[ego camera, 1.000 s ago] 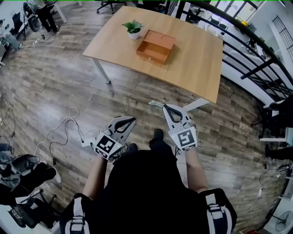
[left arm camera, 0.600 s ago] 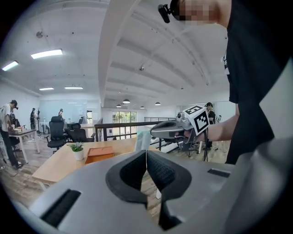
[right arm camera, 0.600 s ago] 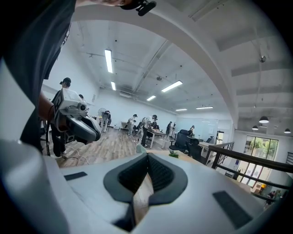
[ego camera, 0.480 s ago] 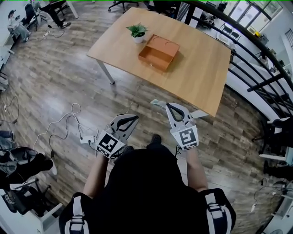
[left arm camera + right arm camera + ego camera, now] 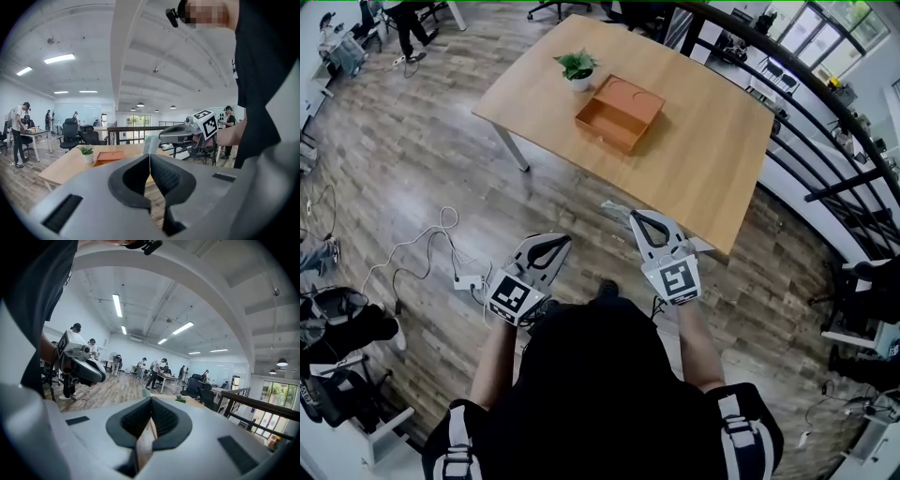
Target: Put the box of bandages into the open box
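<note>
The open orange box (image 5: pixel 619 114) lies on the wooden table (image 5: pixel 712 141), ahead of me across a stretch of floor. My right gripper (image 5: pixel 630 215) is shut on the box of bandages (image 5: pixel 612 207), a small pale box that sticks out to the left of its tips. The left gripper view shows that same bandage box (image 5: pixel 151 143) at the right gripper's tip, with the orange box (image 5: pixel 108 157) behind it. My left gripper (image 5: pixel 566 240) is shut with nothing in it. I hold both grippers over the floor, short of the table's near edge.
A small potted plant (image 5: pixel 577 67) stands just behind the orange box. White cables and a power strip (image 5: pixel 459 277) lie on the floor to the left. A black railing (image 5: pixel 825 141) runs along the table's right side. People stand at desks (image 5: pixel 157 373) far off.
The table has come nearer to the grippers in the head view. Both grippers stay shut in front of the body, and the right one still holds the bandage box.
</note>
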Motion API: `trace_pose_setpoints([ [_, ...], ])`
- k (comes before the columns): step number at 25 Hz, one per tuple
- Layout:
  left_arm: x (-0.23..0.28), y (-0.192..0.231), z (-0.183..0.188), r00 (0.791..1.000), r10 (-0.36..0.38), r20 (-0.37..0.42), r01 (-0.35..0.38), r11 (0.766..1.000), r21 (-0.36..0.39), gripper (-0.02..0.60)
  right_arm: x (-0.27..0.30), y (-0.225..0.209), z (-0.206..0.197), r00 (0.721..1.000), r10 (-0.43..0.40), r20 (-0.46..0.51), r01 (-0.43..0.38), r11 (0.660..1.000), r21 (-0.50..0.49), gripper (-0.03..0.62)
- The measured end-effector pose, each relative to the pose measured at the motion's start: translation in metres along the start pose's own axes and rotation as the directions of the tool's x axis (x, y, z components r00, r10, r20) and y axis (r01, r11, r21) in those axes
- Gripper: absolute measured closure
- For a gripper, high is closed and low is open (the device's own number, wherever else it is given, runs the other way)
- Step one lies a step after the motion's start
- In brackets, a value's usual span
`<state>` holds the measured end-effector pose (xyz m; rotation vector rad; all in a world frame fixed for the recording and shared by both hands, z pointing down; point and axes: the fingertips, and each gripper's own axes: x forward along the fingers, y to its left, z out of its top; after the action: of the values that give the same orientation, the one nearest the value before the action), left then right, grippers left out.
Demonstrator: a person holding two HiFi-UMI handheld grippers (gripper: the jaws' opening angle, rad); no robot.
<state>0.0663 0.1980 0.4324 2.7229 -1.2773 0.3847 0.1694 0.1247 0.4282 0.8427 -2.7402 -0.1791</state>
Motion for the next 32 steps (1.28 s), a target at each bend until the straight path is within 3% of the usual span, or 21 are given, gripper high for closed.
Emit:
trace_pose_setpoints([
  [12, 0.044, -0.018, 0.005, 1.0, -0.014, -0.016, 0.014, 1.0, 0.005, 0.555, -0.017, -0.037, -0.021, 1.0, -0.001, -0.002, 0.001, 1.0, 0.026, 0.569],
  [22, 0.055, -0.027, 0.006, 1.0, -0.027, -0.013, 0.027, 1.0, 0.013, 0.555, -0.023, -0.04, -0.026, 1.0, 0.009, 0.0, -0.009, 1.0, 0.021, 0.569],
  [28, 0.056, -0.017, 0.005, 0.999, -0.038, 0.01, 0.039, 0.999, -0.033, 0.555, -0.016, -0.04, -0.025, 1.0, 0.008, -0.017, -0.008, 1.0, 0.014, 0.569],
  [32, 0.061, -0.007, 0.002, 0.998, -0.055, -0.003, 0.055, 0.998, -0.024, 0.555, -0.006, -0.045, -0.026, 0.999, 0.004, -0.035, -0.003, 1.0, 0.008, 0.569],
])
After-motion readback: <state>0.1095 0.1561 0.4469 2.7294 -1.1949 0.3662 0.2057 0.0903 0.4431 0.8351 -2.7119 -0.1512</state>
